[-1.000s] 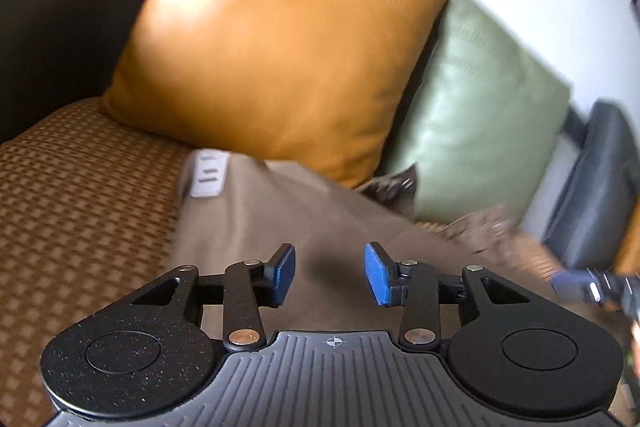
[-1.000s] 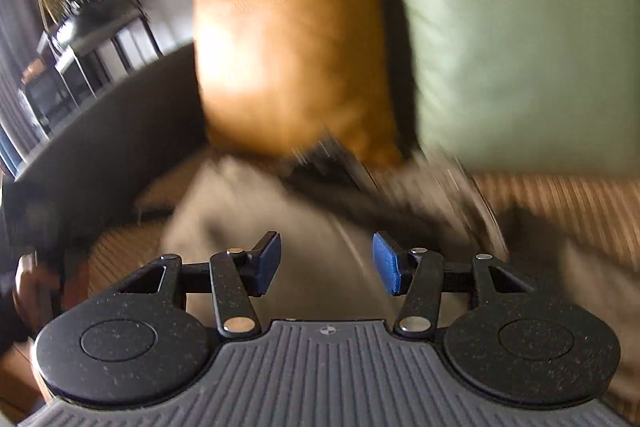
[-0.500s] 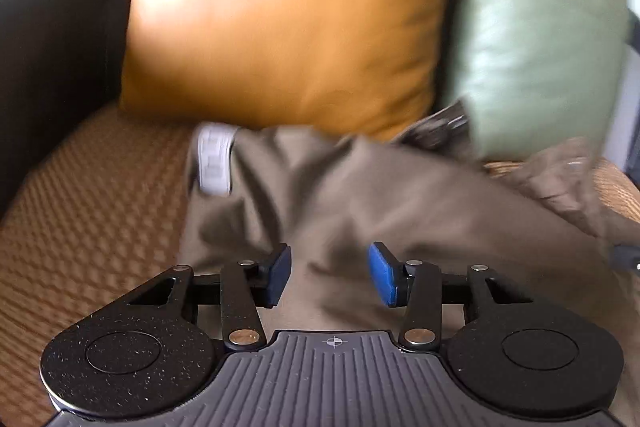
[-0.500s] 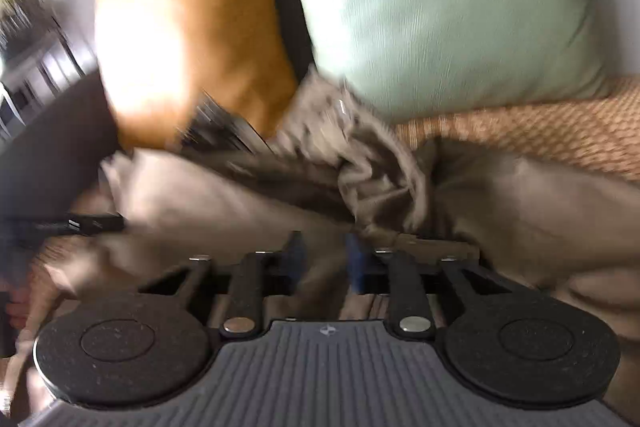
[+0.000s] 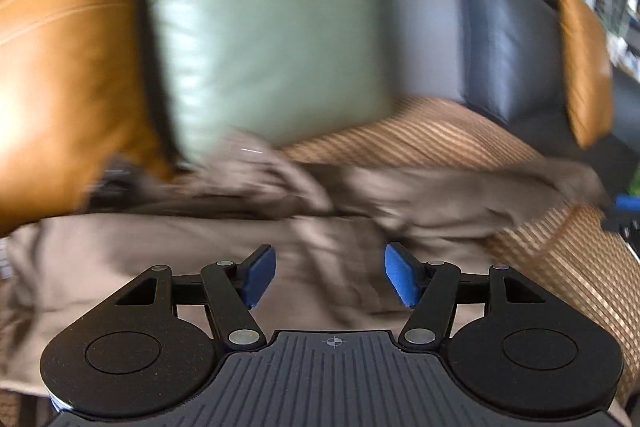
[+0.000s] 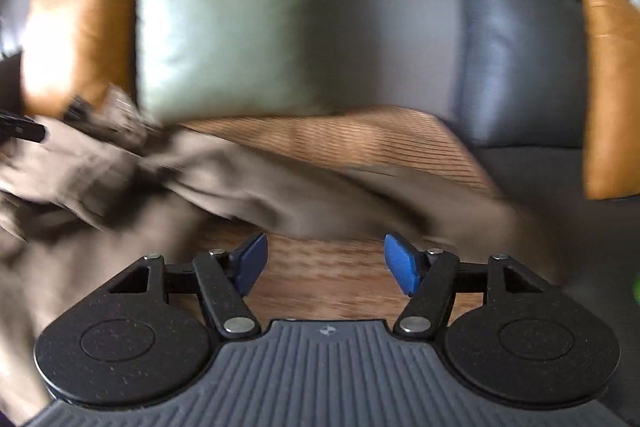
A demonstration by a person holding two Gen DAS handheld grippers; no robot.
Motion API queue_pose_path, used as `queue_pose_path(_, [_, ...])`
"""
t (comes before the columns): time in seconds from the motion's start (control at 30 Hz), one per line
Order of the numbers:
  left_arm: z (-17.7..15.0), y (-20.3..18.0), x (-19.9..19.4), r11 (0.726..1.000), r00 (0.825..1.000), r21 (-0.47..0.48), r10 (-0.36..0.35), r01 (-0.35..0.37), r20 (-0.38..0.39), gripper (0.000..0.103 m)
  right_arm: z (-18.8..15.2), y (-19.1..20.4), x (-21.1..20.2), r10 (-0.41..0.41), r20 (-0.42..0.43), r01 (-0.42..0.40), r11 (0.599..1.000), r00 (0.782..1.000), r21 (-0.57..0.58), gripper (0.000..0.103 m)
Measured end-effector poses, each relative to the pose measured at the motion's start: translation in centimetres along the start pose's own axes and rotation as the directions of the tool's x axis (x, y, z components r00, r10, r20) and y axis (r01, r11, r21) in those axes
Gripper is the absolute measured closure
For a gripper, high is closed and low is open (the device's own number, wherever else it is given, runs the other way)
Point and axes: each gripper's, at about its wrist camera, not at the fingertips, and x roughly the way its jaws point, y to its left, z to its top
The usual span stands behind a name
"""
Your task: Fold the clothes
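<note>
A brown garment point(image 5: 168, 251) lies spread and rumpled on the woven sofa seat point(image 5: 440, 135); it also shows in the right wrist view point(image 6: 256, 183), stretching right. My left gripper point(image 5: 330, 277) is open and empty, low over the garment's middle. My right gripper point(image 6: 324, 261) is open and empty over bare woven seat point(image 6: 360, 139), just in front of the garment's long part. Both views are motion-blurred.
An orange cushion point(image 5: 68, 67) and a green cushion point(image 5: 260, 27) lean on the sofa back behind the garment. A dark cushion point(image 6: 516, 55) and a second orange cushion point(image 6: 612, 75) stand to the right. The other gripper's tip point(image 5: 628, 205) shows at the right edge.
Both grippers have swung to the right along the sofa. The right gripper, which looked shut on a fold of the garment half a second ago, is now open. The left stayed open.
</note>
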Motion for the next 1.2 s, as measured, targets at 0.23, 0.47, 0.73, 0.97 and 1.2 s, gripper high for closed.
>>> queue_pose_path(0.23, [2.0, -7.4, 6.7, 0.981, 1.0, 0.193, -0.027, 0.025, 0.004, 0.028, -1.8, -7.1, 2.8, -0.17, -0.044, 0.166, 0.983, 0.985, -0.072, 0.032])
queue_pose_path(0.47, [4.4, -9.9, 12.6, 0.907, 1.0, 0.422, 0.017, -0.01, -0.014, 0.023, -2.1, -10.7, 6.8, -0.221, -0.081, 0.211, 0.97, 0.972, -0.12, 0.029])
queue_pose_path(0.73, [5.5, -10.3, 15.9, 0.915, 0.993, 0.402, 0.012, 0.036, -0.116, 0.093, -1.3, -12.1, 11.0, -0.172, -0.106, 0.165, 0.983, 0.979, -0.077, 0.073])
queue_pose_path(0.97, [9.6, -5.2, 11.5, 0.981, 0.996, 0.175, -0.079, 0.086, -0.046, 0.1, 3.7, -13.9, 2.0, 0.136, -0.075, -0.119, 0.974, 0.988, 0.191, 0.098])
queue_pose_path(1.2, [11.9, -2.0, 13.0, 0.994, 0.999, -0.107, 0.031, -0.033, -0.027, 0.047, 7.9, -15.9, -3.4, 0.159, 0.001, -0.15, 0.93, 0.987, 0.336, 0.096])
